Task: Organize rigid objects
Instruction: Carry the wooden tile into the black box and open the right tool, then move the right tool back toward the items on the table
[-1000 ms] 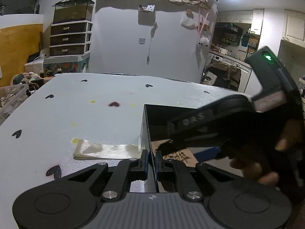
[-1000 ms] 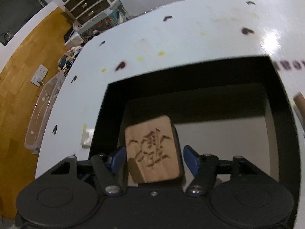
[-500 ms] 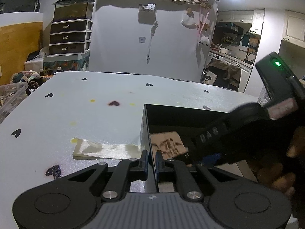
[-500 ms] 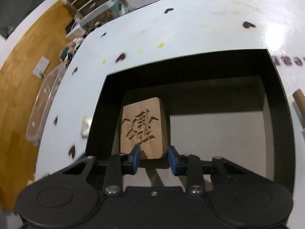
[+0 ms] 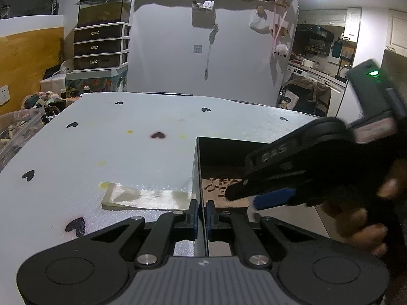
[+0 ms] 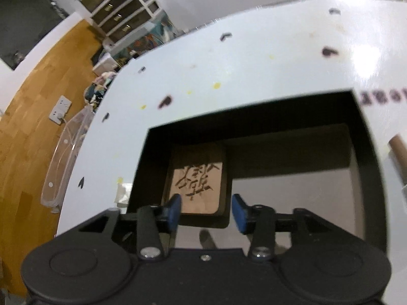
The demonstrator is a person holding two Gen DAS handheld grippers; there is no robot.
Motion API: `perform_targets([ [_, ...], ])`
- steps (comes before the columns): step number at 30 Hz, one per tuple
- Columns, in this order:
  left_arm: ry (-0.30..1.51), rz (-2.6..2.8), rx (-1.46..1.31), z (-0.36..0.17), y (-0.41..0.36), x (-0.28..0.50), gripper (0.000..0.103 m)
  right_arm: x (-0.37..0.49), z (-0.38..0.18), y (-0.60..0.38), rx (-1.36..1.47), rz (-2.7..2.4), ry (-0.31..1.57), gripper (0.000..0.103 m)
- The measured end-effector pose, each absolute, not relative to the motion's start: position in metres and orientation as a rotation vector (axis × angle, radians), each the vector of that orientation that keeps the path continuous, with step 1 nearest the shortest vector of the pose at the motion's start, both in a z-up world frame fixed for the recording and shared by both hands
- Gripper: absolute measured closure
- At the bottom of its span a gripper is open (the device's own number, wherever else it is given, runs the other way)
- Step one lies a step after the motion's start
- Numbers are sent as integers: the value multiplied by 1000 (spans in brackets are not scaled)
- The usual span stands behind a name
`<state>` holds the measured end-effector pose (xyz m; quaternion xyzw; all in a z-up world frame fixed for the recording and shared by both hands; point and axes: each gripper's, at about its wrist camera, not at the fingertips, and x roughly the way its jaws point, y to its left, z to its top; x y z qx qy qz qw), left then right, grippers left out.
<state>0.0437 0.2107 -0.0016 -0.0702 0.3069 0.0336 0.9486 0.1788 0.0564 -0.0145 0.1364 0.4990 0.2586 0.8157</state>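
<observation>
A carved wooden block [image 6: 197, 186] lies flat on the floor of the black box [image 6: 368, 167], in its left part. My right gripper [image 6: 206, 214] is open just above and behind the block, not touching it. In the left wrist view the block [image 5: 218, 186] shows partly under the right gripper [image 5: 257, 198]. My left gripper [image 5: 201, 216] is shut on the left wall of the box [image 5: 197, 167].
The box stands on a white table [image 5: 114, 152] with black heart marks. A folded clear wrapper [image 5: 142, 198] lies left of the box. A brown cylinder [image 6: 399, 150] lies right of the box. The table's left edge drops to a wooden floor with a clear bin [image 6: 61, 167].
My right gripper held the wooden block upright in the box, then opened. The block now lies flat on the box floor. My left gripper has stayed clamped on the wall.
</observation>
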Motion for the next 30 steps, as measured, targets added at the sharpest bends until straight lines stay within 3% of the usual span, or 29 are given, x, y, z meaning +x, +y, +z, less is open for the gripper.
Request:
perform_targets([
  [12, 649, 144, -148, -2, 201, 47, 98, 132, 28, 4, 148, 670, 715, 5],
  [21, 656, 214, -135, -2, 190, 50, 98, 107, 38, -57, 85, 665, 526, 0],
  [30, 656, 271, -143, -7, 183, 53, 98, 101, 16, -125, 51, 517, 529, 0],
])
